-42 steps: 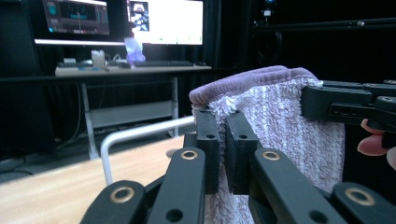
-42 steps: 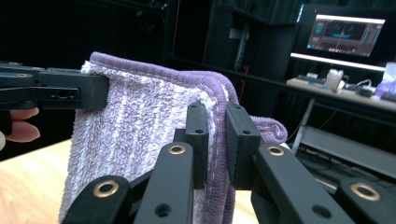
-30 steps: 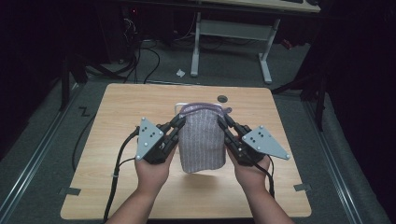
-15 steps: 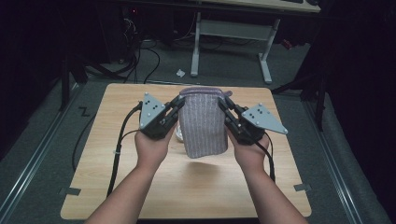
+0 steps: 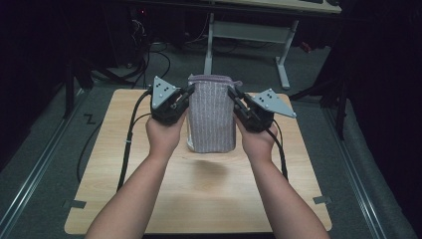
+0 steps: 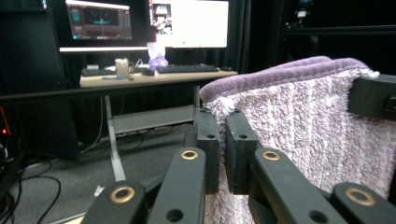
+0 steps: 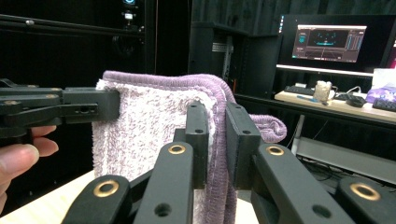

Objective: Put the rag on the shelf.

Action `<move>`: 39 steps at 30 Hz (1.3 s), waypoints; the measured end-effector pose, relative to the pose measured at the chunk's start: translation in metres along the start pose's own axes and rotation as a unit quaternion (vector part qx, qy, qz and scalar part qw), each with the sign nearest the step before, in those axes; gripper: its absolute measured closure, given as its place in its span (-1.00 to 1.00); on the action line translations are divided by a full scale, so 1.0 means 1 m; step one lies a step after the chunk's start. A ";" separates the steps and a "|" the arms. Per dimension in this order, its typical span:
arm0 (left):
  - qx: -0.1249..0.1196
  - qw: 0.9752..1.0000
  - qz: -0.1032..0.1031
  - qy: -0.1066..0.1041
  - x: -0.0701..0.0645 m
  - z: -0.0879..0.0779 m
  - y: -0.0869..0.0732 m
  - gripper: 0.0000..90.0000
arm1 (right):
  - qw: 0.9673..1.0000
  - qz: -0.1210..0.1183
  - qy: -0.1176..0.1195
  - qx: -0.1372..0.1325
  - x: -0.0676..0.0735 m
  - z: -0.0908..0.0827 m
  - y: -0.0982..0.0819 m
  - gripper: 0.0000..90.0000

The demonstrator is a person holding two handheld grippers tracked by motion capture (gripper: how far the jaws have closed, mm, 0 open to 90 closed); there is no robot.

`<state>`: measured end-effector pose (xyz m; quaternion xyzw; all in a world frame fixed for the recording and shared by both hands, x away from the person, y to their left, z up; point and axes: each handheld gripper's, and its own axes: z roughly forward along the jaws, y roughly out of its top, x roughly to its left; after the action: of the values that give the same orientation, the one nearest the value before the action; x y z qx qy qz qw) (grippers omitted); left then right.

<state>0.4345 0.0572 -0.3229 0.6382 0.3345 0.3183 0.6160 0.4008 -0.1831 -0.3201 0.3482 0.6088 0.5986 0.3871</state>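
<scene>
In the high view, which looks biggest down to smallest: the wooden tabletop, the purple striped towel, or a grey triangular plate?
1. Light wooden tabletop, largest.
2. Purple striped terry towel, hanging nearer the camera, so somewhat flattered.
3. Grey triangular plates, left and right, look about alike; no ranking between them.

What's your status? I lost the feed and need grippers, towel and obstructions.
Left gripper and right gripper both shut on the towel's top corners. Purple striped towel hanging folded, clear of the table. Nothing in the way.

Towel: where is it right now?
In the high view the purple towel hangs above the far middle of the wooden table, pinched at its top corners between the left gripper and right gripper.
</scene>
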 end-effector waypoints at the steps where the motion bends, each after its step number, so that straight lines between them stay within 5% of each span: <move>1: 0.002 1.000 0.001 0.002 0.002 0.003 0.000 0.91 | 1.000 0.003 0.000 0.002 -0.001 0.004 -0.001 0.81; 9: 0.012 1.000 0.001 -0.006 0.014 0.022 0.005 0.91 | 0.999 0.023 -0.004 0.023 -0.020 0.030 -0.007 0.81; 14: 0.025 1.000 0.003 -0.003 0.020 0.037 0.011 0.91 | 0.999 0.016 -0.011 0.034 -0.031 0.045 -0.007 0.81; 27: 0.062 0.998 -0.028 -0.009 0.031 0.078 0.004 0.91 | 0.997 0.015 -0.032 0.064 -0.055 0.069 -0.009 0.80; 32: 0.082 0.996 -0.032 0.005 0.039 0.087 -0.005 0.90 | 0.996 -0.004 -0.037 0.085 -0.056 0.083 -0.017 0.79; 39: 0.114 0.992 -0.049 0.020 0.049 0.100 -0.015 0.88 | 0.993 0.006 -0.036 0.108 -0.059 0.100 -0.025 0.71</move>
<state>0.5443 0.0406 -0.3416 0.6807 0.4114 0.2605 0.5473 0.5179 -0.1904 -0.3403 0.4130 0.6537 0.5182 0.3654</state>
